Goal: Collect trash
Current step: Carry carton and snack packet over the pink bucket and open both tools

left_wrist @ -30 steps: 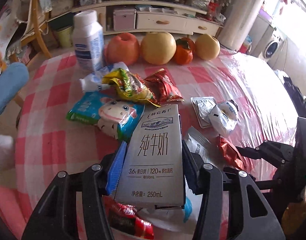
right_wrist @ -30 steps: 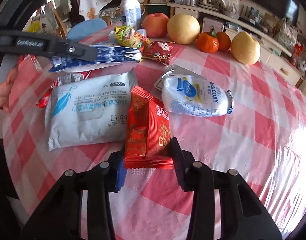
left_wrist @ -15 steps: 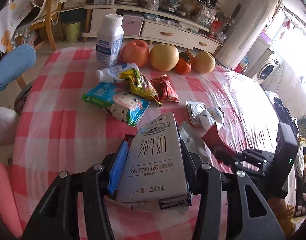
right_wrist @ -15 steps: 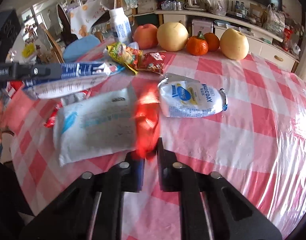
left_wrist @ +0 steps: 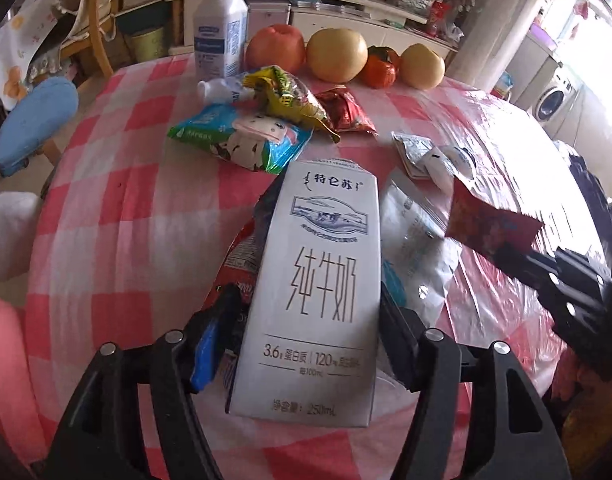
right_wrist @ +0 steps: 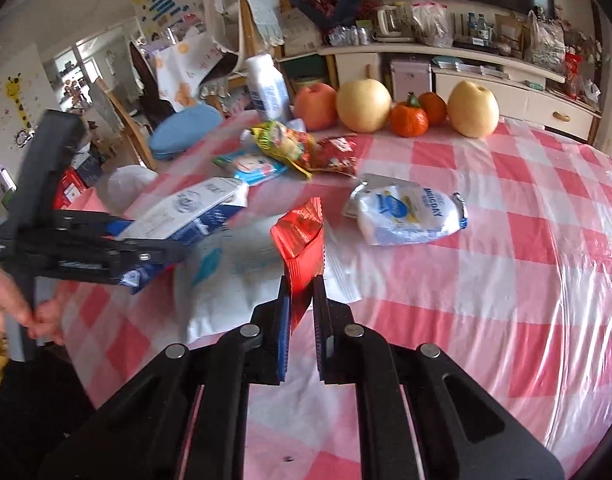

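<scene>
My left gripper (left_wrist: 306, 332) is shut on a white 250 mL milk carton (left_wrist: 317, 292) and holds it above the checked table; the carton also shows in the right wrist view (right_wrist: 186, 216). My right gripper (right_wrist: 302, 292) is shut on a red snack wrapper (right_wrist: 302, 244) and holds it lifted off the table; the wrapper shows at the right of the left wrist view (left_wrist: 489, 228). On the table lie a white pouch (right_wrist: 234, 280), a white-blue bag (right_wrist: 409, 216), a yellow-green wrapper (left_wrist: 290, 100), a dark red wrapper (left_wrist: 345, 112) and a blue-green cartoon wrapper (left_wrist: 246, 138).
Apples, pears and persimmons (left_wrist: 337, 56) and a white bottle (left_wrist: 220, 28) stand at the table's far edge. A small bottle (left_wrist: 222, 90) lies on its side. A chair with a blue cushion (left_wrist: 34, 124) stands at the left. A red packet (left_wrist: 238, 268) lies under the carton.
My right gripper closed on the red wrapper and lifted it off the table. My left gripper rose and drew back with the milk carton.
</scene>
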Motion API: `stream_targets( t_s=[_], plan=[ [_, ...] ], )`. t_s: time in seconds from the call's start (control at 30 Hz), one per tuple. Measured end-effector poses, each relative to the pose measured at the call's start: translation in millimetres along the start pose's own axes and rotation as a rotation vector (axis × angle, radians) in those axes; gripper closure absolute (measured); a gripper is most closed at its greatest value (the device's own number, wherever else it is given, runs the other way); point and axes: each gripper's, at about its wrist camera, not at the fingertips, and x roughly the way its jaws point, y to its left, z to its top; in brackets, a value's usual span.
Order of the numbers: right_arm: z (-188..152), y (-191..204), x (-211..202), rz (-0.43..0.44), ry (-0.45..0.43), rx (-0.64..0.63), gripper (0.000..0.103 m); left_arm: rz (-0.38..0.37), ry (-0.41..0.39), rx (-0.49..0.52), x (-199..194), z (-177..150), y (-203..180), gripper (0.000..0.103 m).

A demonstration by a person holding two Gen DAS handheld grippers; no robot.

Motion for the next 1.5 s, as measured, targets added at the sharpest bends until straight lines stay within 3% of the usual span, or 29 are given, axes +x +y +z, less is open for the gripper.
stream_targets(
  t_s=[0.1,0.17,0.43,0.9,1.1,1.5],
  plan=[
    [-2,8,-4,0.015,-0.007,0.004,0.091,0.0,-0.019,-0.013,0,0,2,0.036],
    [-3,13,-7,0.031,-0.012,0.011,0.091,-0.008,-0.026,-0.013,1,0,3,0.045],
    [-10,34,-6,0.04,-0.007,0.028,0.092,-0.011,-0.054,-0.027,-8,-7,7,0.045],
    [-7,59,-14,0.088,-0.025,0.112,0.093,0.001,-0.189,-0.13,-66,-13,52,0.045],
    [4,95,-12,0.136,-0.025,0.088,0.093,0.042,-0.264,-0.194,-101,-18,81,0.045],
    [51,220,23,0.382,0.007,-0.024,0.093,0.154,-0.378,-0.411,-159,-44,177,0.045]
  ],
)
